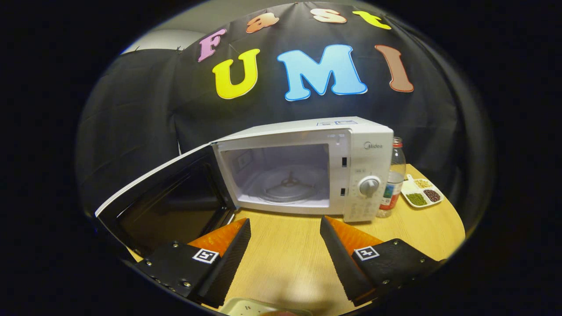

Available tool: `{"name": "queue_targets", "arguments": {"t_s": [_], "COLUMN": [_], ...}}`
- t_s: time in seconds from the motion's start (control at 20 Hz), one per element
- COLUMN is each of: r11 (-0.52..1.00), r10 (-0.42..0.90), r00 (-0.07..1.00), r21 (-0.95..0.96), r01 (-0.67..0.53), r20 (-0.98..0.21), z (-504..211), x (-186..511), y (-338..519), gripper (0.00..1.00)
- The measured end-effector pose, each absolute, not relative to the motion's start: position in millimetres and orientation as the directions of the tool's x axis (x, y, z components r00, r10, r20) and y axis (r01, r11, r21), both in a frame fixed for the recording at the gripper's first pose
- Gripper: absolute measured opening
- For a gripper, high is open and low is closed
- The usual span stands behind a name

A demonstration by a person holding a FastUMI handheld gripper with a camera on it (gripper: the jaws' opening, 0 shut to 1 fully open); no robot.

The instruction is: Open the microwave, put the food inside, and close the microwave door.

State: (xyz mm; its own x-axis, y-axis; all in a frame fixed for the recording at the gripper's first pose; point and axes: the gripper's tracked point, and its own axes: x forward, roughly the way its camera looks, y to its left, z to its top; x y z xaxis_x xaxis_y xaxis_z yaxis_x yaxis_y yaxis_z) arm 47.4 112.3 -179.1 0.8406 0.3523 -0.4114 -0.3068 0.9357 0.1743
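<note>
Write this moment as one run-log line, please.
microwave: door open, cavity empty | gripper: open, holds nothing | container: on table, between fingers

Wooden table [285,254], bearing microwave [307,171], bottle [393,180], divided dish [421,193]

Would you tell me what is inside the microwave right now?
The microwave stands open, door swung aside. Inside sits only the turntable; no food yet. The cavity's near corners are hidden by the frame. The gripper is open, short of it.
</note>
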Motion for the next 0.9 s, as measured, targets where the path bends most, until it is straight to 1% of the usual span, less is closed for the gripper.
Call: {"name": "queue_targets", "arguments": {"t_s": [0.2,0.4,0.65,0.9], "r11": [0.945,0.955,0.963,0.961], "r10": [0.328,0.289,0.250,0.252], "r00": [0.820,0.804,0.786,0.752], "r21": [0.147,0.101,0.059,0.069], "r01": [-0.293,-0.278,-0.264,-0.266], "r20": [-0.470,-0.520,-0.565,-0.609], "z": [-200.3,-226.8,-257.3,-280.8], "x": [-18.0,-60.7,-89.0,-99.6], "y": [98.9,89.6,83.9,85.0], "gripper": [0.96,0.97,0.97,0.97]}}
